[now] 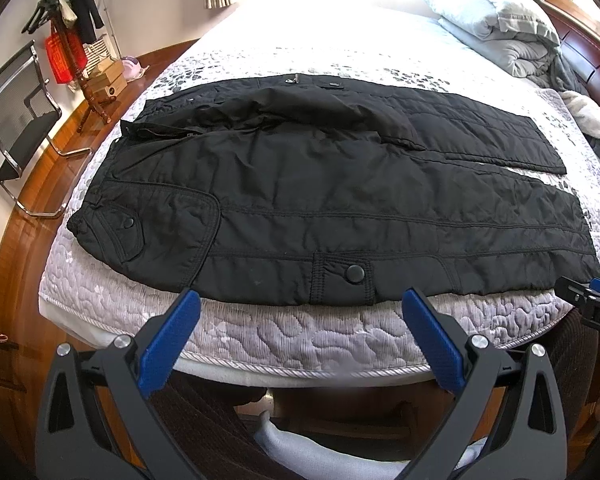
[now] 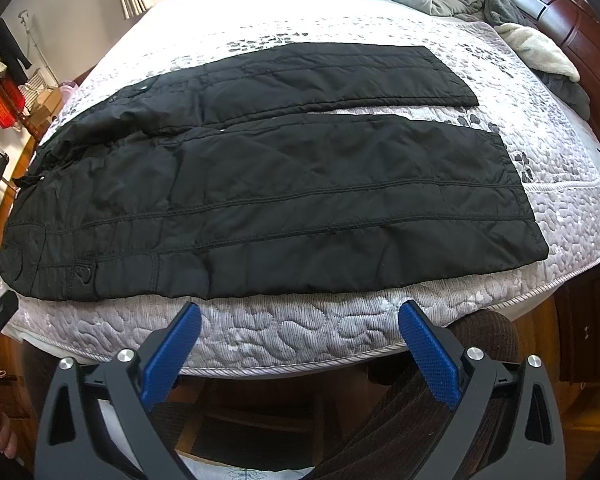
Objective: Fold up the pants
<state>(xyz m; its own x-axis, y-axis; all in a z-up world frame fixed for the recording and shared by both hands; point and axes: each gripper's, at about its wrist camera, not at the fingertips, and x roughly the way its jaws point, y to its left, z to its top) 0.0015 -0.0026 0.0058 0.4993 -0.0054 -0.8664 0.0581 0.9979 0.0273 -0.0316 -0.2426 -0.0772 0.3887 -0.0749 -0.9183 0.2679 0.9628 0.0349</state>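
Both grippers, left gripper (image 1: 300,312) and right gripper (image 2: 298,322), gape wide and empty; grip the pants (image 1: 320,200) near edge at 6 o'clock, fold evenly toward 12.

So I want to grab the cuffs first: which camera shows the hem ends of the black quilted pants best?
The right wrist view: both hem ends lie in full sight. The left wrist view squeezes them against its right edge.
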